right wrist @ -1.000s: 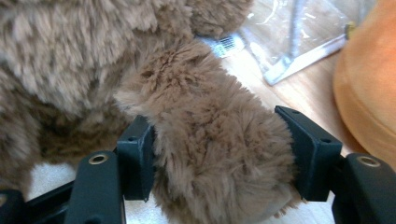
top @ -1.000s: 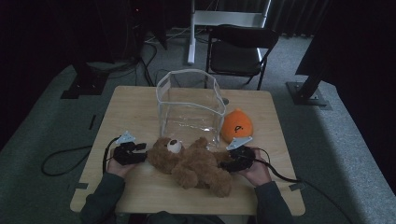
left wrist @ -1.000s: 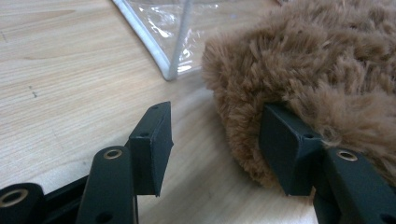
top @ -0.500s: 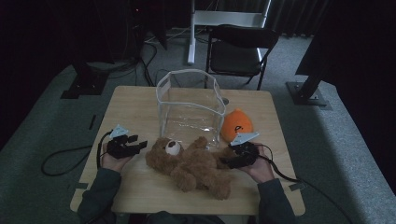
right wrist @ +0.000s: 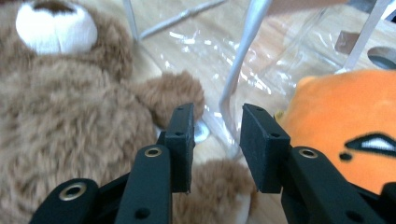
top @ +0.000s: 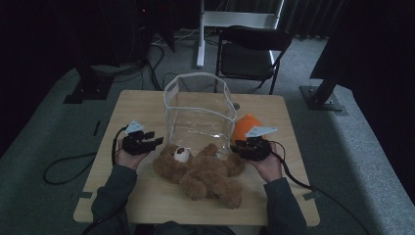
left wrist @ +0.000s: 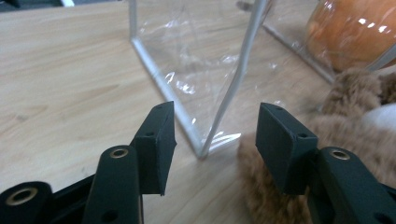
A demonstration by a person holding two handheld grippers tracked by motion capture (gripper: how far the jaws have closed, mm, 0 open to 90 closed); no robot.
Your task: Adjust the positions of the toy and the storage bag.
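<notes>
A brown teddy bear [top: 200, 171] lies on its back on the wooden table [top: 142, 103], its white muzzle [top: 181, 154] turned up. Just behind it stands a clear plastic box [top: 198, 110], and an orange plush toy [top: 243, 126] sits at the box's right side. My left gripper [top: 155, 141] hovers left of the bear's head; its jaws [left wrist: 215, 140] have just been closing a little and stand open with nothing between them. My right gripper [top: 240, 147] is by the bear's raised arm [right wrist: 173, 95]. Its jaws [right wrist: 216, 144] have just been closing to a narrow gap that holds nothing.
A dark folding chair [top: 249, 49] stands beyond the table's far edge, with stands and cables on the grey floor around it. Black cables trail from both grippers across the table. In the left gripper view the box's near corner [left wrist: 201, 151] is right ahead.
Both hands have lifted and shifted toward the box. The left gripper has come away from the bear's head. The right jaws have narrowed. The bear lies where it was.
</notes>
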